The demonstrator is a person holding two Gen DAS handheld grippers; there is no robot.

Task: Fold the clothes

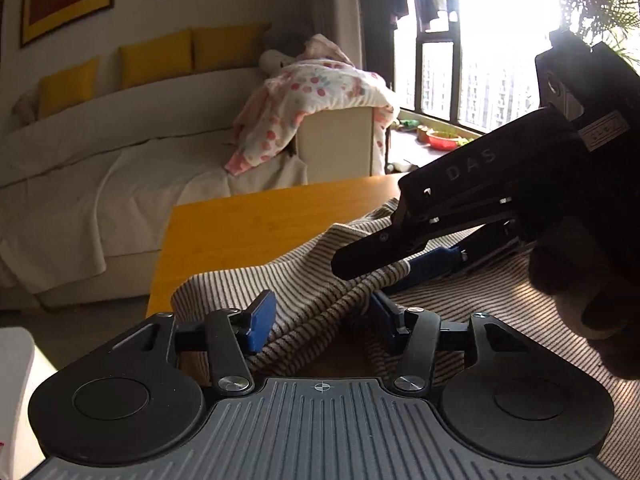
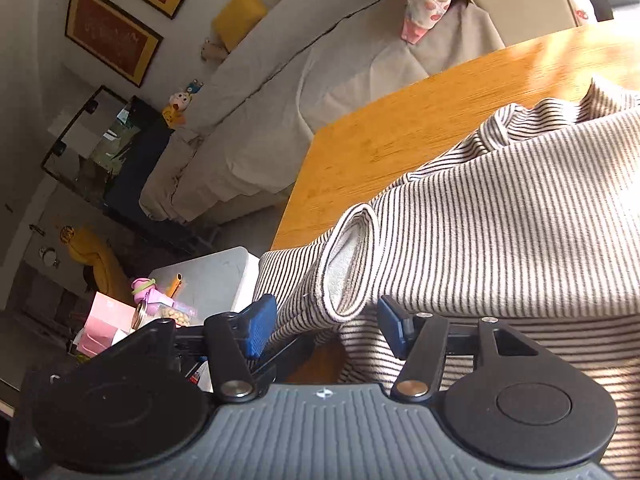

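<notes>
Left gripper [image 1: 320, 314]: jaws stand apart. A raised ridge of the striped garment [image 1: 320, 280] lies between the blue pads [image 1: 262, 320], and the cloth touches the left pad; whether the right pad touches it cannot be told. No pinch is visible.

Right gripper [image 2: 324, 326]: jaws stand apart. The open cuff [image 2: 348, 264] of a sleeve sits between the pads [image 2: 260, 328], its mouth facing the camera, with a gap visible on the right side. The sleeve runs from the cuff up and right into the body of the garment, which covers the right half of this view.

In the left wrist view the right gripper [image 1: 400, 256] enters from the right, tilted down, with its fingertips on or just above the garment, just beyond the left gripper. A dark gloved hand [image 1: 592, 280] holds it.

The garment lies bunched on the near right part of the wooden table [image 1: 240, 224]; the table's far and left areas show bare wood. Beyond the table stands a sofa [image 1: 100, 152] with yellow cushions and a floral blanket [image 1: 312, 96] draped over its right end
</notes>
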